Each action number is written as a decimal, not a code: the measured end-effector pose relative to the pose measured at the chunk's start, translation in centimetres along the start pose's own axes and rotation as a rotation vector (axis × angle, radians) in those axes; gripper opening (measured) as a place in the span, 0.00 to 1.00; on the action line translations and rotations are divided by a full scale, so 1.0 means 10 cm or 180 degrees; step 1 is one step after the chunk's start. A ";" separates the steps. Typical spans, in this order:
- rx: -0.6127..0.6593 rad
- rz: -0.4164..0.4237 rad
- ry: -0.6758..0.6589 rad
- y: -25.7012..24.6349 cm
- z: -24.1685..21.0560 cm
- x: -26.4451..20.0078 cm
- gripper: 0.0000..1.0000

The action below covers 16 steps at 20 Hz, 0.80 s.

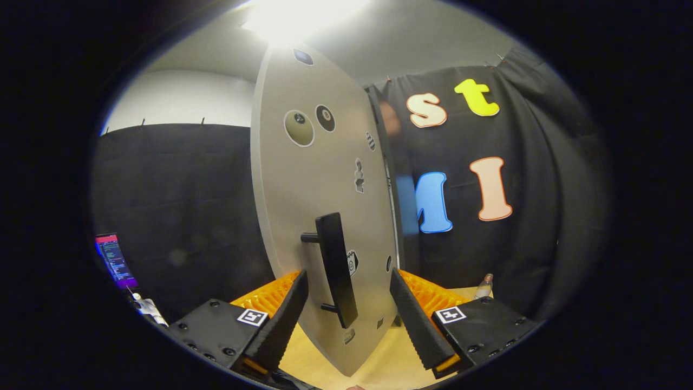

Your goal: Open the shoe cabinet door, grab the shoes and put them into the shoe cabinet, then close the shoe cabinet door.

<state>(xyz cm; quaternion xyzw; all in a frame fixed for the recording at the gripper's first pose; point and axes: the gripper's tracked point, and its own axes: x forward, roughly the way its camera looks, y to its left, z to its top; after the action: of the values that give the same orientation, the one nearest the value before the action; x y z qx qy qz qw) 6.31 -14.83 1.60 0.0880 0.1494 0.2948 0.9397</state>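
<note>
Fingers (281, 319) of the tool (349, 317) stand wide apart, pressing on nothing, and the black bar handle (337, 268) sits right between them, just ahead of the tips. Its long axis runs upright, tilting from 12 o'clock down toward 6, so the jaws straddle it crosswise — a good line-up for closing on it. The handle stands off the grey cabinet door (311, 184) on two short posts; the door is seen nearly edge-on, swung out toward the camera. Under it lies the pale table (390, 357). Beyond the door, at 2 o'clock, the dark cabinet edge (385, 162) shows. The shoes I cannot make out from here. My read: the door step is in hand.
</note>
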 end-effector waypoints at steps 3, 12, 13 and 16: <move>0.0004 0.0076 0.0020 0.11 -0.04 0.07 0.96; 0.0085 0.0146 0.0080 0.62 -0.10 0.47 0.96; 0.0077 0.0134 0.0078 0.67 -0.10 0.52 0.96; 0.0083 0.0114 0.0085 0.82 -0.12 0.69 0.96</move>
<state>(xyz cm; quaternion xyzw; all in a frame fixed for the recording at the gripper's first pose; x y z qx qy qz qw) 6.96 -4.09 0.94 0.0989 0.1642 0.3107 0.9310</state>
